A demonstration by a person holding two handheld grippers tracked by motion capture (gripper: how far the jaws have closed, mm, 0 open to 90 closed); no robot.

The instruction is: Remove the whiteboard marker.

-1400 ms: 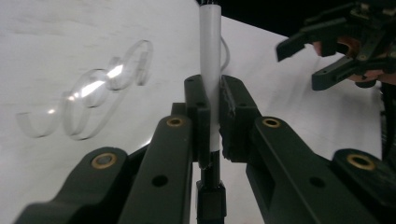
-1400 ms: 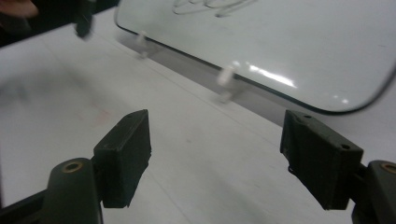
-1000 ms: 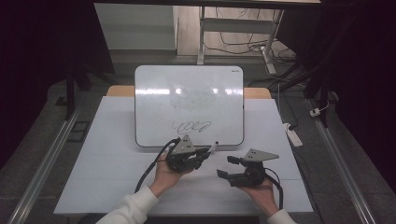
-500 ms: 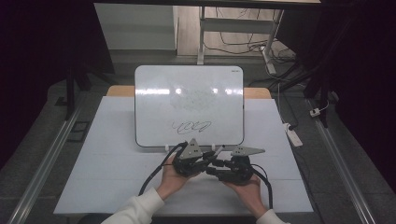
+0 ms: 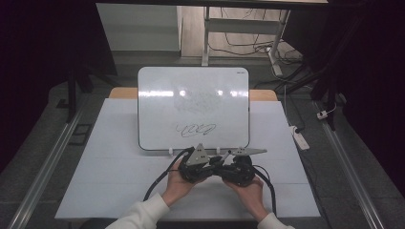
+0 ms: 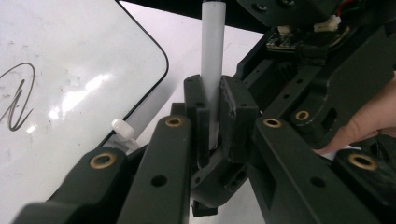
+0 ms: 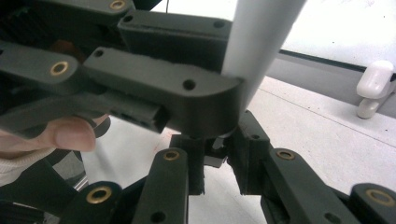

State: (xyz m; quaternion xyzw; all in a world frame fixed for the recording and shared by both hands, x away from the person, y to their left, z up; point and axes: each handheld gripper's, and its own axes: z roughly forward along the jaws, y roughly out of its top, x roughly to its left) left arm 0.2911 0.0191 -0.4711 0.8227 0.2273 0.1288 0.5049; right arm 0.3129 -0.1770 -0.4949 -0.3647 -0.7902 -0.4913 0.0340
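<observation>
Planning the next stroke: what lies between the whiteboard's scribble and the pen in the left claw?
In the high view, bare whiteboard, then its lower edge with a white clip, before the pen.

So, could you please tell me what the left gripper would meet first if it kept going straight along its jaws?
The left gripper, shut on the white cylindrical marker, points at the black body of the right gripper just beyond the marker's far end. It would likely strike that first, though depth is uncertain.

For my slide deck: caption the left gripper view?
Left gripper clamps a white marker beside the scribbled whiteboard.
</observation>
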